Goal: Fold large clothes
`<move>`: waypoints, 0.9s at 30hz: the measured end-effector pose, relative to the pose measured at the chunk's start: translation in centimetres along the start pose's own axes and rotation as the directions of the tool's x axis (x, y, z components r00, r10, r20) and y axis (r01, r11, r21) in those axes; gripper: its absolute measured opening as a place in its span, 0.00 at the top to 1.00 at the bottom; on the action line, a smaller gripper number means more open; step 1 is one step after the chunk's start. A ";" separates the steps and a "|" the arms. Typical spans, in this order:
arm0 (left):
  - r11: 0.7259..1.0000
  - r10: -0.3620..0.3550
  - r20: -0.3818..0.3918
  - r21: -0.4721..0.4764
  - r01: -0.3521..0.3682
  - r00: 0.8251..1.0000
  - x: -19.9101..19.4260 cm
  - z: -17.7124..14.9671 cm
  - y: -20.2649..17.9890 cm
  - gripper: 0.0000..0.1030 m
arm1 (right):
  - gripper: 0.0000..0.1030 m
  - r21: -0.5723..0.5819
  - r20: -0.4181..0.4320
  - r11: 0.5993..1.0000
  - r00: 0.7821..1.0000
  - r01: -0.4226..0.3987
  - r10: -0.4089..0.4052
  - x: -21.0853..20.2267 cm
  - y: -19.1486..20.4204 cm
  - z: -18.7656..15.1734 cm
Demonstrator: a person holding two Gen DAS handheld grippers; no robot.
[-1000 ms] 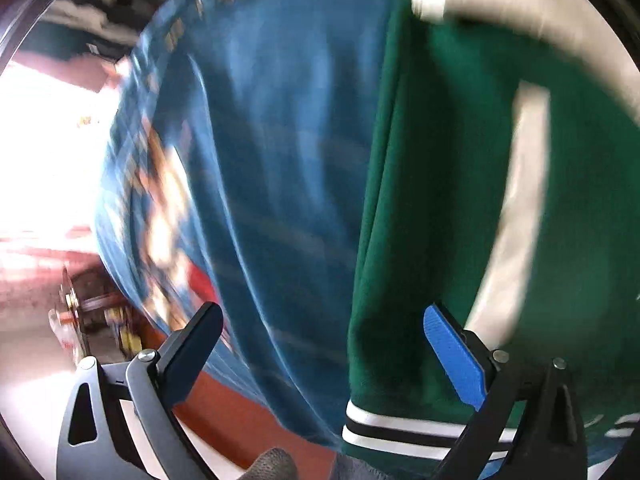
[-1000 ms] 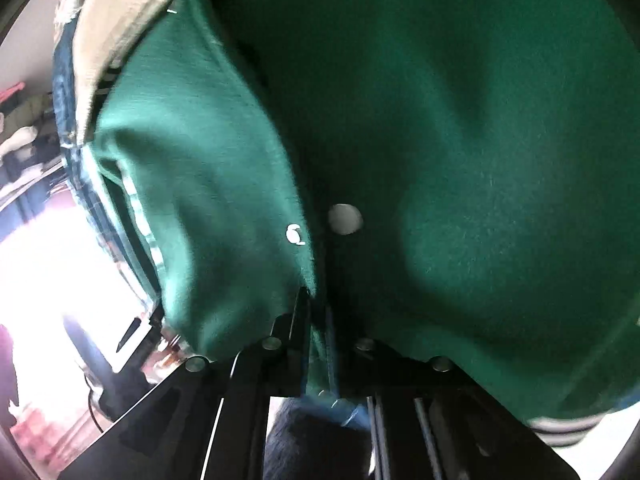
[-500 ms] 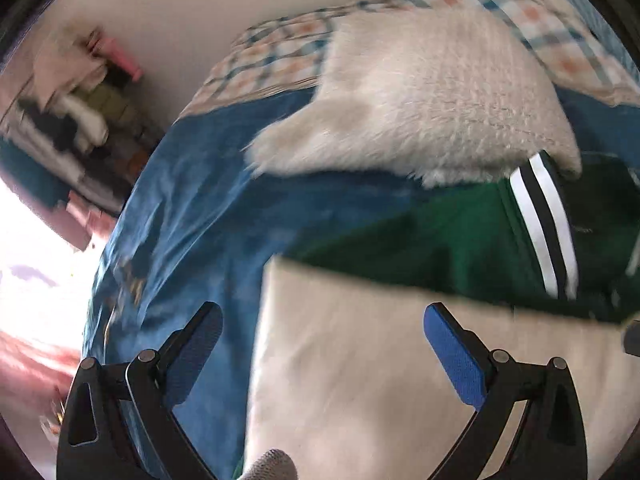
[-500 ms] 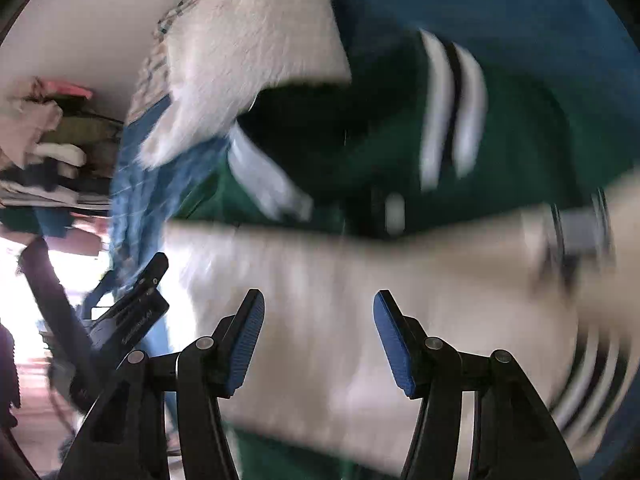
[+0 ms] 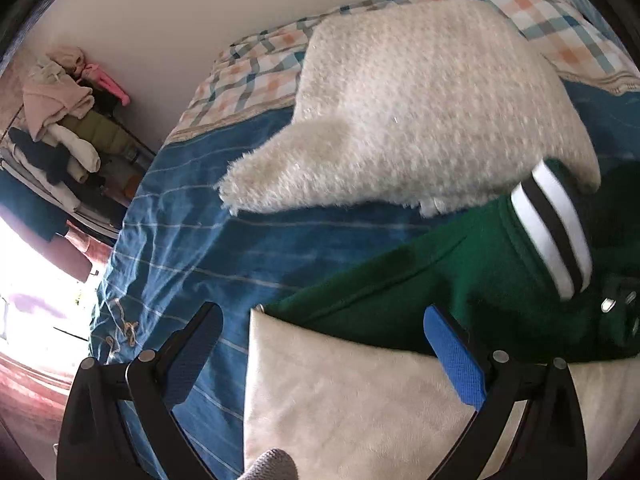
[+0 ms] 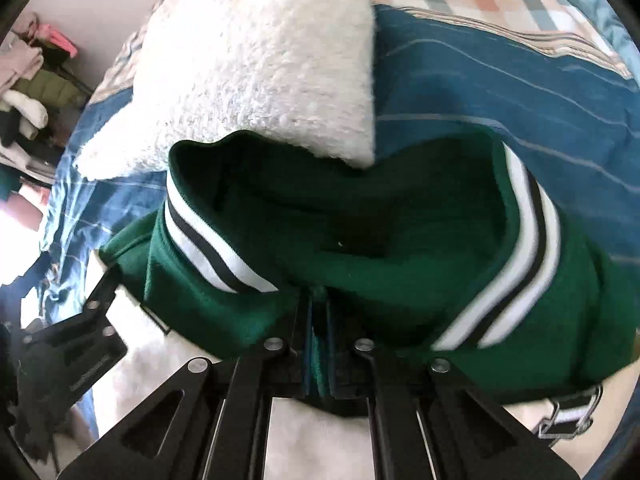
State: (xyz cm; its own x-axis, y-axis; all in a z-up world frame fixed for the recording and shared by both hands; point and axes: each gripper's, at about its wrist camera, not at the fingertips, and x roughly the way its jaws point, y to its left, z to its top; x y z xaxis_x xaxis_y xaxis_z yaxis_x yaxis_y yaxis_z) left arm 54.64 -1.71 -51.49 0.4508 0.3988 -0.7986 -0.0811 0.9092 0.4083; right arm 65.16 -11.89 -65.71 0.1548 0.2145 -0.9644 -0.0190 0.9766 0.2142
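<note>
Between the closing right tongs (image 6: 318, 344), green jacket (image 6: 400, 280) fabric sits pinched.

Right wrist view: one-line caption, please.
Right gripper pinches the green varsity jacket near its striped collar on the blue bedspread.

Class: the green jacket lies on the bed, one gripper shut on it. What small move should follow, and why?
Probably close the left gripper, open over the cream sleeve, on it: the right gripper already pinches the green jacket at its collar, so both ends can be drawn.
</note>
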 end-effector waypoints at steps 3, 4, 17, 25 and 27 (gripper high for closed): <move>1.000 -0.019 0.010 0.000 0.019 1.000 -1.0 0.5 0.0 0.00 | 0.89 0.103 -0.089 0.993 0.993 -0.062 0.071 0.1 -1.4 1.0; 1.000 -0.022 0.017 0.003 0.022 1.000 -1.5 0.6 0.0 0.00 | 0.77 0.184 -0.077 0.976 0.988 -0.119 0.135 -1.3 -3.0 0.8; 0.996 0.006 -0.008 0.090 -0.005 1.000 -0.8 -0.9 -5.6 0.00 | 0.36 0.538 -0.114 0.839 0.979 -0.082 0.169 -2.1 -10.0 -4.4; 0.992 0.041 -0.011 0.120 -0.039 0.999 0.0 -1.2 -6.9 0.00 | 0.98 0.457 -0.073 0.888 0.997 0.053 -0.022 -0.5 -6.5 -4.6; 0.992 0.041 -0.004 0.117 -0.041 0.999 -0.2 -1.2 -6.6 0.00 | 1.00 0.428 -0.022 0.902 0.999 0.050 -0.045 -1.5 -5.7 -4.1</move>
State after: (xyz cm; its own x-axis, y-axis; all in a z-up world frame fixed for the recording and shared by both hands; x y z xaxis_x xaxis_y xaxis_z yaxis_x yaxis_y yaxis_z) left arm 54.02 -7.63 -54.52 0.4433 0.4366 -0.7829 0.0049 0.8722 0.4892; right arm 60.96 -17.74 -66.11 0.1340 0.1708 -0.9761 0.4134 0.8856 0.2117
